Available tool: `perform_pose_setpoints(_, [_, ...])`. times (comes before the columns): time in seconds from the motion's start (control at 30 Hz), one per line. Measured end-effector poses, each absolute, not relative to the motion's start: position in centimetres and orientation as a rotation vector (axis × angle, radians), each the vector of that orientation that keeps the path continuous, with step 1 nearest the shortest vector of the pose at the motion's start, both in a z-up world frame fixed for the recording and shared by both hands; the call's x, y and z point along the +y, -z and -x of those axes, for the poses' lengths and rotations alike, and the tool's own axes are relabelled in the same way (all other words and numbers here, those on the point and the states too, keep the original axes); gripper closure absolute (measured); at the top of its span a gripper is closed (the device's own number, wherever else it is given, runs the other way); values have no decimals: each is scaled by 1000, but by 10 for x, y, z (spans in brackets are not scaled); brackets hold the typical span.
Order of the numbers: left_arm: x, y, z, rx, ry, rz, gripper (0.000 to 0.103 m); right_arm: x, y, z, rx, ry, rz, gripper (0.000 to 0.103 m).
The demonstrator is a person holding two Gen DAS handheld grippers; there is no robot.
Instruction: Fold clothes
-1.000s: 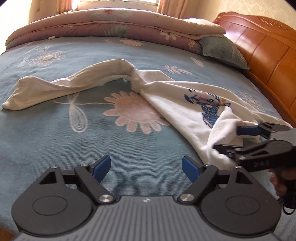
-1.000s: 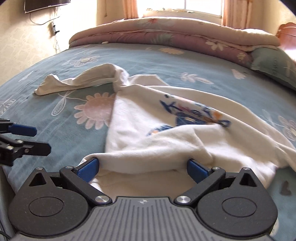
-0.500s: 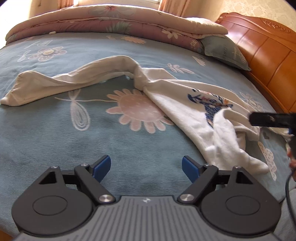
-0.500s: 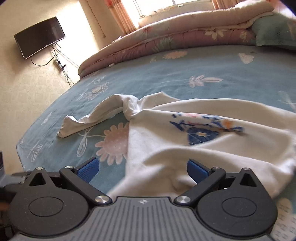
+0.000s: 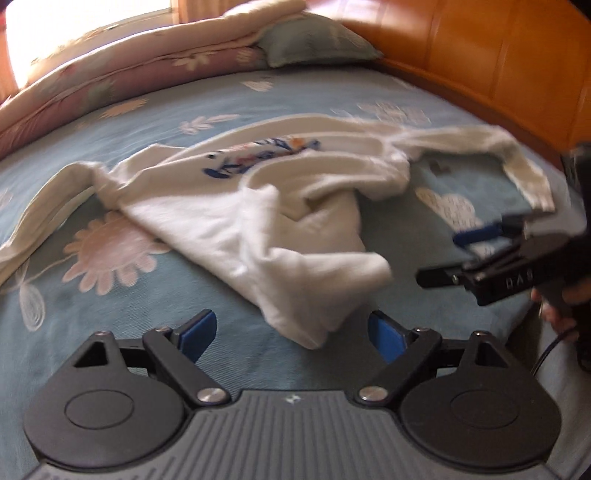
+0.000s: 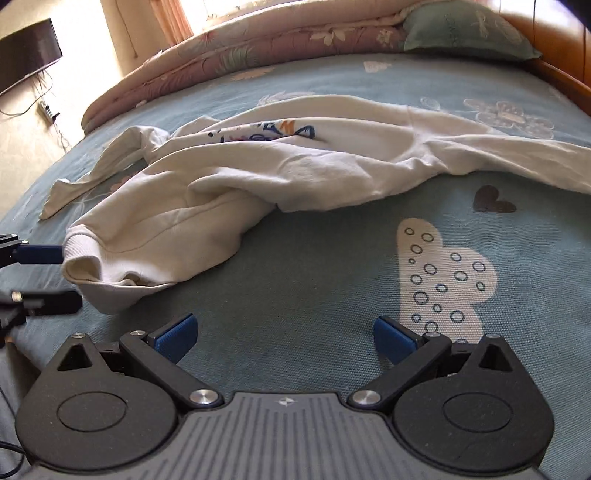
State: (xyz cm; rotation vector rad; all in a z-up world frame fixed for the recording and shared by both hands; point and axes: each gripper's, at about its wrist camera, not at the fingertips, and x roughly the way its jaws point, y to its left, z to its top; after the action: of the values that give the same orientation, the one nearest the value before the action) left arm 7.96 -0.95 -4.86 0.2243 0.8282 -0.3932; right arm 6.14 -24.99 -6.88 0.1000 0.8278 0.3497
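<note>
A home bedroom: bed [image 6: 332,266], folded quilt [image 6: 240,55], pillow [image 6: 461,33], wooden headboard [image 5: 498,55].

Bed [image 6: 314,258] carrying a sweatshirt

A crumpled white sweatshirt [image 6: 258,162] is lying across the bed's blue flowered cover; beyond the sweatshirt, a folded quilt [image 6: 258,48] and green pillow [image 6: 465,33] are resting by the headboard [image 5: 498,55].

A cream sweatshirt [image 6: 295,162] with a blue and orange print lies crumpled on the blue floral bedspread [image 6: 314,266], one sleeve trailing left, another right. The right gripper [image 6: 283,334] hovers over bare bedspread, its blue-padded jaws spread wide and holding nothing. At the left edge the left gripper [image 6: 40,275] sits with its jaws apart around the sweatshirt's ribbed hem. A folded quilt [image 6: 258,44] and green pillow [image 6: 461,29] lie beyond.
</note>
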Motion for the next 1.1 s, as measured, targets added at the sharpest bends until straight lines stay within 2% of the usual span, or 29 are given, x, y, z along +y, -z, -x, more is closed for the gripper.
perform_pose_setpoints(0.17, [-27,61,-100,816,344,-289,14,-250,71,-56,800,-378,-52,0])
perform_pose_setpoints(0.4, [4,19,-150,702,208,-349,12,-249,72,-54,791,-386,-28,0])
perform_pose_setpoints(0.57, [16,3,-191,710,124,-303,15,-238,75,-54,787,-362,56,0])
perform_pose_setpoints(0.83, [11,19,-139,738,261,-199,14,-222,61,-57,712,-346,237,0])
perform_pose_setpoints(1.03, [45,28,-104,769,214,-37,14,-207,48,-64,646,-348,385,0])
perform_pose_setpoints(1.1, [55,28,-101,768,215,6,14,-194,49,-75,679,-391,423,1])
